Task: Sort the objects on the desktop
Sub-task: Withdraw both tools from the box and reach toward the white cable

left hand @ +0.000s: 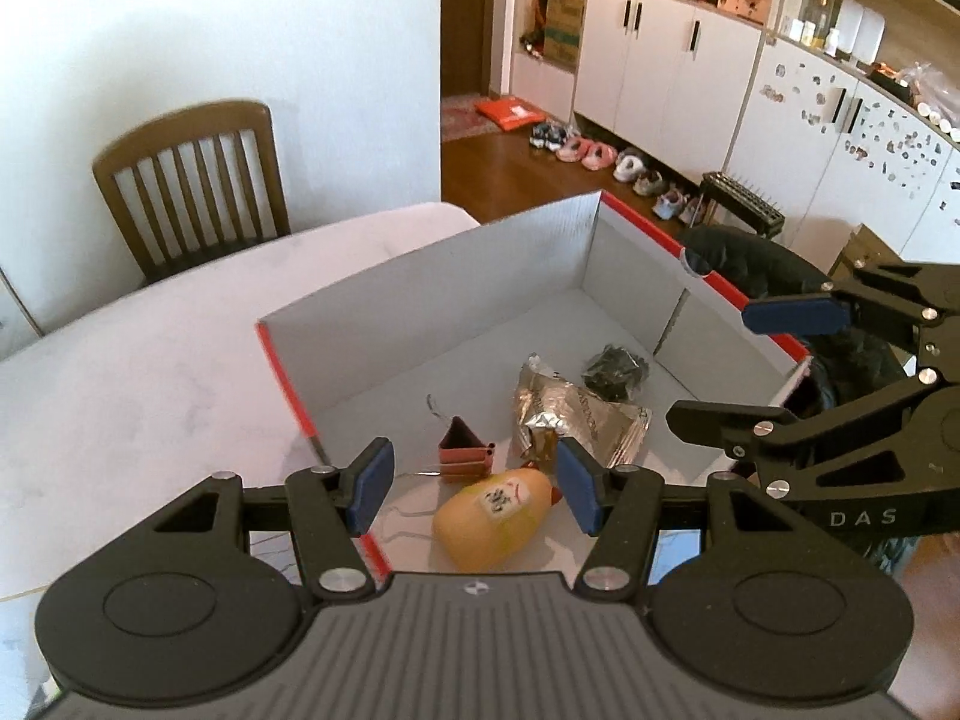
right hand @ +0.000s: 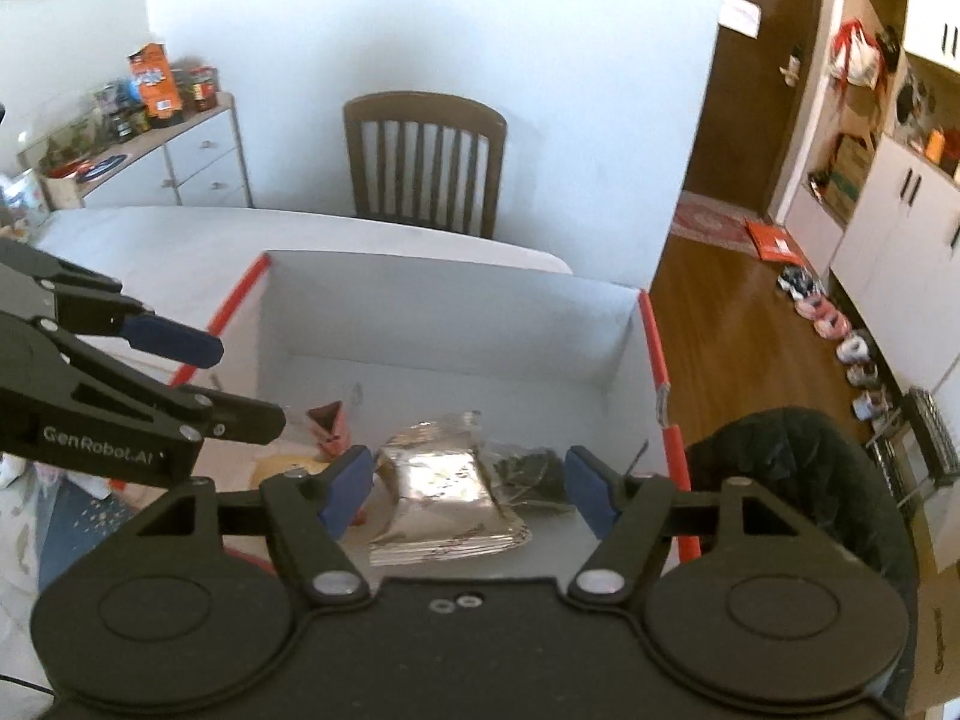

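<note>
A white cardboard box with red edges point(left hand: 288, 384) stands on the pale table. In it lie a yellow egg-shaped bottle point(left hand: 480, 531), a red binder clip point(left hand: 462, 450), a crumpled silver foil packet point(left hand: 576, 420) and a black bundle point(left hand: 615, 369). My left gripper point(left hand: 474, 480) hovers open over the box's near end, above the yellow bottle, with nothing between its blue pads. My right gripper point(right hand: 471, 489) hangs open above the foil packet point(right hand: 444, 504) and black bundle point(right hand: 528, 471), holding nothing. Each gripper shows in the other's view: right gripper point(left hand: 750, 369), left gripper point(right hand: 222, 381).
A wooden chair point(right hand: 426, 156) stands at the table's far side. The bare tabletop point(left hand: 150, 360) stretches left of the box. A black padded seat back point(right hand: 804, 480) sits close to the box's right wall. A cluttered drawer cabinet point(right hand: 198, 162) stands far left.
</note>
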Available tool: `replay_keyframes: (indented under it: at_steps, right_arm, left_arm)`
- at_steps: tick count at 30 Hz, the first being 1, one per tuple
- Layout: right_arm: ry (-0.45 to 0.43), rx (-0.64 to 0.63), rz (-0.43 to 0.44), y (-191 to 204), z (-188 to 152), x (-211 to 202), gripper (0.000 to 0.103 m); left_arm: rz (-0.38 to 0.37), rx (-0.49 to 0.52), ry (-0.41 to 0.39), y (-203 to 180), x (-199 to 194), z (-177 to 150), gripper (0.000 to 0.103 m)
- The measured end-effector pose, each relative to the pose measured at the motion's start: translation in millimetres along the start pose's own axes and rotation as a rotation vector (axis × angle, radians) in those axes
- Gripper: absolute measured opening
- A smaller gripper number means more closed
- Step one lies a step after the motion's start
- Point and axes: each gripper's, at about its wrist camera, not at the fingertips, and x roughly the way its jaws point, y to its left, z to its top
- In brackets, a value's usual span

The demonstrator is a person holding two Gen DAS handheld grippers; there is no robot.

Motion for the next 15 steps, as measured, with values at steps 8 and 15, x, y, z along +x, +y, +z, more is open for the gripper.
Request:
replay_keyframes:
  at_steps: [8, 15]
  right_arm:
    - [-0.027, 0.005, 0.026, 24.3, -3.9, -16.8, 0.079]
    - [-0.049, 0.017, 0.059, 52.6, -3.5, -28.2, 0.084]
  left_arm:
    - [-0.002, 0.013, -0.070, 7.5, -45.8, -26.7, 0.072]
    - [-0.006, -0.010, -0.084, 25.8, -70.7, -50.8, 0.073]
